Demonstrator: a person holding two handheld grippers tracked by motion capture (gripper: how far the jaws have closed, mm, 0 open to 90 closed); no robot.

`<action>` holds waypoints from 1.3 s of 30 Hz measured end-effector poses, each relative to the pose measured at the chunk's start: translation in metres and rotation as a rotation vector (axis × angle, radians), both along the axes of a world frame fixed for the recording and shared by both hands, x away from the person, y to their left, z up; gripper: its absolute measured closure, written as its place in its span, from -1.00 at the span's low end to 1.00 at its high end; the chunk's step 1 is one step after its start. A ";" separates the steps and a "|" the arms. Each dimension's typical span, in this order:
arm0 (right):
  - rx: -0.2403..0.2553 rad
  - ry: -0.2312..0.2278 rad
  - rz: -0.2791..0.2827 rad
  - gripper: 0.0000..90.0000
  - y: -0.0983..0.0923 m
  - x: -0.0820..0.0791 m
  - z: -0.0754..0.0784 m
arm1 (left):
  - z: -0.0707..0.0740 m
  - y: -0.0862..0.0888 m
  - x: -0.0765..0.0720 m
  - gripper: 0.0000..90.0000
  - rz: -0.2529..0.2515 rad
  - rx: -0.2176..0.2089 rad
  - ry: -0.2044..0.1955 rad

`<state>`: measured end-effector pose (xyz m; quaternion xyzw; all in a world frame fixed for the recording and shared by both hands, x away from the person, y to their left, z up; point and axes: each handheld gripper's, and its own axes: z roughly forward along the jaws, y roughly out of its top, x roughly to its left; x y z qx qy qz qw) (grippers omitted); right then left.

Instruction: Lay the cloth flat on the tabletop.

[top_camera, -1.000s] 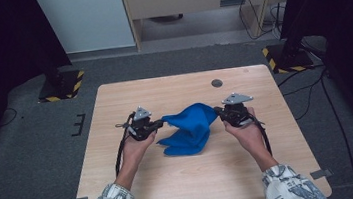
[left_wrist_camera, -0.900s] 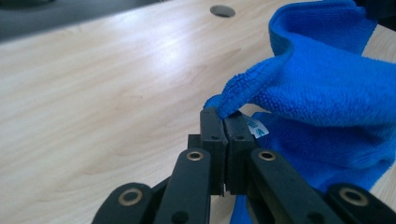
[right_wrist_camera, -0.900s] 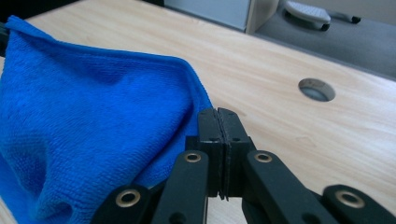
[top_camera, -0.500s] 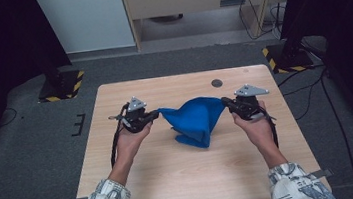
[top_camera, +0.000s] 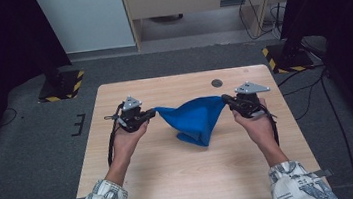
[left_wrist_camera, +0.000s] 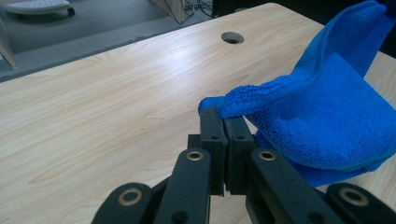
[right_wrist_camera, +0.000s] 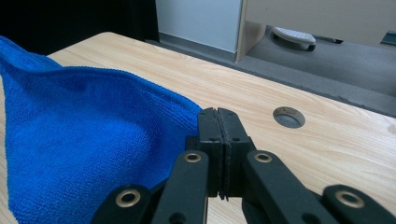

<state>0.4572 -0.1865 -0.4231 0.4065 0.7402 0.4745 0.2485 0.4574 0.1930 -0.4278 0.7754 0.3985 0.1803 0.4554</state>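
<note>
Hands spread wider, lifted | L gripper [top_camera: 152, 114] & R gripper [top_camera: 225, 99] pinch cloth [top_camera: 194, 119] corners

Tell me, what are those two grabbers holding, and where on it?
Both hold one blue fluffy microfibre cloth: the left gripper pinches one corner, the right gripper the opposite corner; its middle sags onto the wooden table.

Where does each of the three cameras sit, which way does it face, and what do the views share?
High view: above the person's side, looking forward and down on the table; both forearms, left gripper, right gripper.
Left gripper view: rides on that gripper, looking along its shut jaws across the table toward the round hole.
Right gripper view: rides on that gripper, looking along its shut jaws toward the far edge.
Shared: the blue cloth, pinched at two corners, and the hole.
</note>
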 end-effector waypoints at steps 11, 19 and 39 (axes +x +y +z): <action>0.008 -0.014 0.004 0.99 0.000 -0.003 0.008 | 0.013 0.003 -0.001 0.97 0.018 -0.013 -0.022; 0.005 -0.026 0.010 0.99 0.001 -0.006 0.015 | 0.021 0.002 -0.004 0.97 0.022 -0.015 -0.034; 0.013 -0.053 0.023 0.99 0.004 -0.014 0.031 | 0.038 0.008 -0.014 0.97 0.029 -0.053 -0.054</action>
